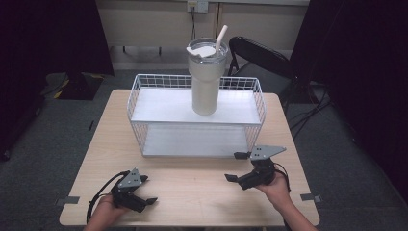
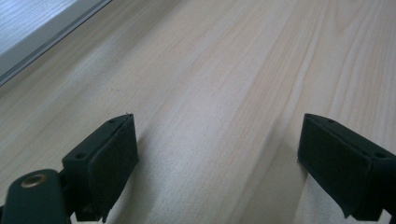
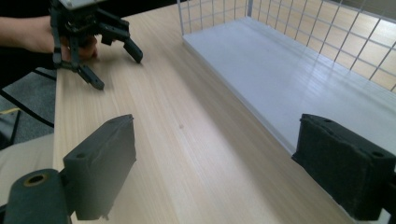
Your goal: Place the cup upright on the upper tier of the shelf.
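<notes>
Left gripper (image 1: 147, 191) is held low at the near left of the tabletop (image 1: 192, 192), jaws spread wide with nothing between them, the left hand (image 1: 103, 208) gripping it from behind. Right gripper (image 1: 236, 167) is held at the near right by the right hand (image 1: 278, 185), raised slightly and angled toward the left, jaws likewise parted and empty. Both forearms enter from the near edge.

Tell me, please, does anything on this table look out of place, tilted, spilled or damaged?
Nothing stands out. The tumbler stands upright on the upper shelf of the wire rack, lid and straw on, no spill visible. Both claws, left and right, are open above the bare table.
</notes>
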